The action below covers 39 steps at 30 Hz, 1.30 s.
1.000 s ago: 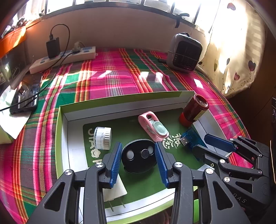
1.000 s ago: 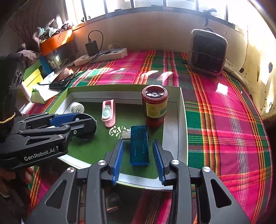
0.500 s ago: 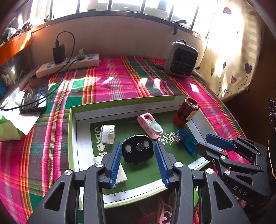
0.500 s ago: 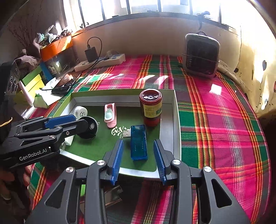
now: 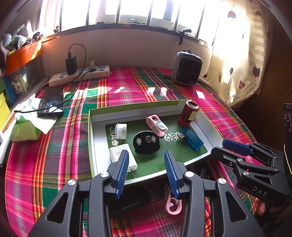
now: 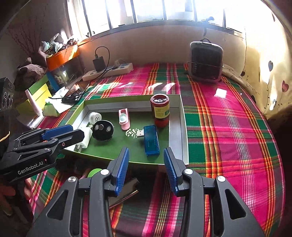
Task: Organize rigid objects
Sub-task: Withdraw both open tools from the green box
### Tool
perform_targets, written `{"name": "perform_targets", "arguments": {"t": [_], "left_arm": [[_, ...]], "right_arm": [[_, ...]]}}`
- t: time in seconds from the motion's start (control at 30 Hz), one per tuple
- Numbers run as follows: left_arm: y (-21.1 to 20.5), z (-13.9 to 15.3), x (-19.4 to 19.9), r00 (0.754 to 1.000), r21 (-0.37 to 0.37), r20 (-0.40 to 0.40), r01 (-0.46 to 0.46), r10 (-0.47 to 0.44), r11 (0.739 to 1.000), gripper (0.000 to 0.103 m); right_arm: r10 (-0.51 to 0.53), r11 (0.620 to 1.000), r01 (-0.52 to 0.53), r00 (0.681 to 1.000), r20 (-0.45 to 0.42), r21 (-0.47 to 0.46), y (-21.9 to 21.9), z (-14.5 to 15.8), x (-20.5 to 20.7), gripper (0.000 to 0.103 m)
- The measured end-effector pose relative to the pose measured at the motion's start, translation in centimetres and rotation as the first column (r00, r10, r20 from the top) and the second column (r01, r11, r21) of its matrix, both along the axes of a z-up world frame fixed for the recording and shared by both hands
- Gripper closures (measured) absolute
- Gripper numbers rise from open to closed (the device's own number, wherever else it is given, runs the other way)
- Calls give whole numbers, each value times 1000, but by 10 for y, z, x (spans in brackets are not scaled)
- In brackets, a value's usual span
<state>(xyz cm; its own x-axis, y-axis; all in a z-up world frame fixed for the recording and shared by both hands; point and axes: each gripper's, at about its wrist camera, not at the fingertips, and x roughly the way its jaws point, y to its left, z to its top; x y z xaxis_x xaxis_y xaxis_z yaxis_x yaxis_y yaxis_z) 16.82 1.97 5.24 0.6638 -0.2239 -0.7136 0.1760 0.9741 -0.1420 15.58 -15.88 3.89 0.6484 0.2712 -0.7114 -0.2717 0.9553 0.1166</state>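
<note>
Grippers, left gripper spread and empty, right gripper opening empty, are hovering before the tray; next, probably fetching another loose object.

A home is indicated: a plaid cloth is spread below a barred window, a heart-print curtain is hung, and a small heater is set at the far edge.
</note>
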Motion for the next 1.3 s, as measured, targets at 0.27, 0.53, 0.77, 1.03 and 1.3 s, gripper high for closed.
{"name": "perform_targets", "arguments": {"t": [0.27,0.53,0.77,1.03,1.3], "left_arm": [[17,0,-31,1000,-38,9,-23,24,999,63],[47,-5,-62,997,-73,10,-77,78,994,62],[69,-18,-77,993,-105,-20,-117,115,988,62],[73,-29,-72,995,-133,-44,-96,91,986,62],[68,-41,-58,995,-168,-91,-56,41,984,62]], "right_arm": [[-26,1000,26,1000,2,-4,-2,1,-22,61],[-37,999,36,999,-25,-24,3,-12,-36,50],[-29,999,27,998,-62,-34,13,-24,-42,50],[-32,998,27,996,-88,-53,27,-33,-34,49],[-44,996,35,993,-109,-83,35,-41,-28,49]]}}
